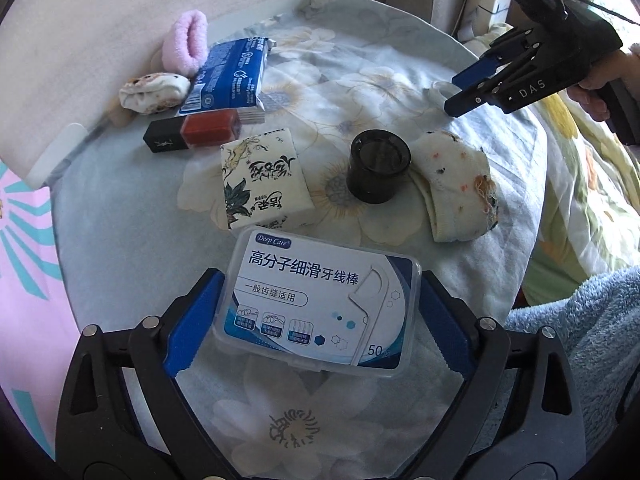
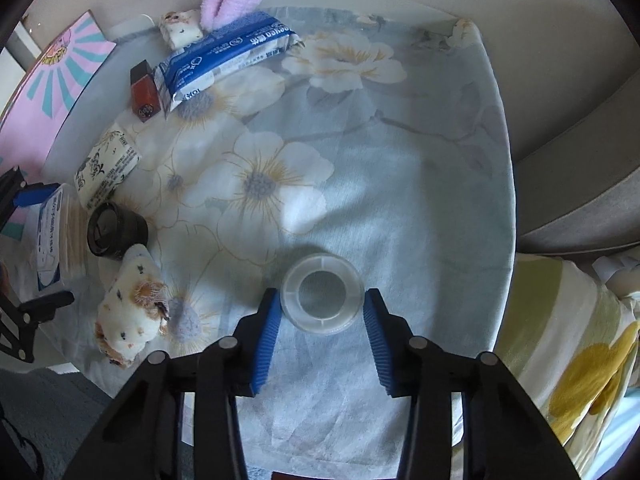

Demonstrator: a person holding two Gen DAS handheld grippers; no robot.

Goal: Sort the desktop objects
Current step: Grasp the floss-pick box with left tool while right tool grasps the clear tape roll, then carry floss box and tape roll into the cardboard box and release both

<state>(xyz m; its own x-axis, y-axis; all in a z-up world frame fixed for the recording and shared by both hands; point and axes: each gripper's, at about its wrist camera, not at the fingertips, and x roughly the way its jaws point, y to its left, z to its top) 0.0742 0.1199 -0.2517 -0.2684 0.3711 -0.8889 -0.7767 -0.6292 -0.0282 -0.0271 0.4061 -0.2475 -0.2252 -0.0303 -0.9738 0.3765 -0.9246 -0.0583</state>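
Observation:
My left gripper (image 1: pixel 320 284) is closed around a clear dental floss pick box (image 1: pixel 320 300) with a white and blue label, its blue pads against both short sides, low over the floral cloth. My right gripper (image 2: pixel 322 300) stands open around a clear tape roll (image 2: pixel 322 294) lying flat on the cloth; the pads are beside it, just apart. In the left wrist view the right gripper (image 1: pixel 466 94) shows at the far right with the tape roll (image 1: pixel 440 90) at its tips.
On the floral cloth (image 2: pixel 400 200) lie a black round cap (image 1: pixel 380 166), a spotted sock (image 1: pixel 456 188), a cream tissue pack (image 1: pixel 264 178), a red lipstick box (image 1: pixel 196 132), a blue tissue pack (image 1: pixel 232 76), another rolled sock (image 1: pixel 154 92) and a pink scrunchie (image 1: pixel 186 46). A blue towel (image 1: pixel 592 340) lies at right.

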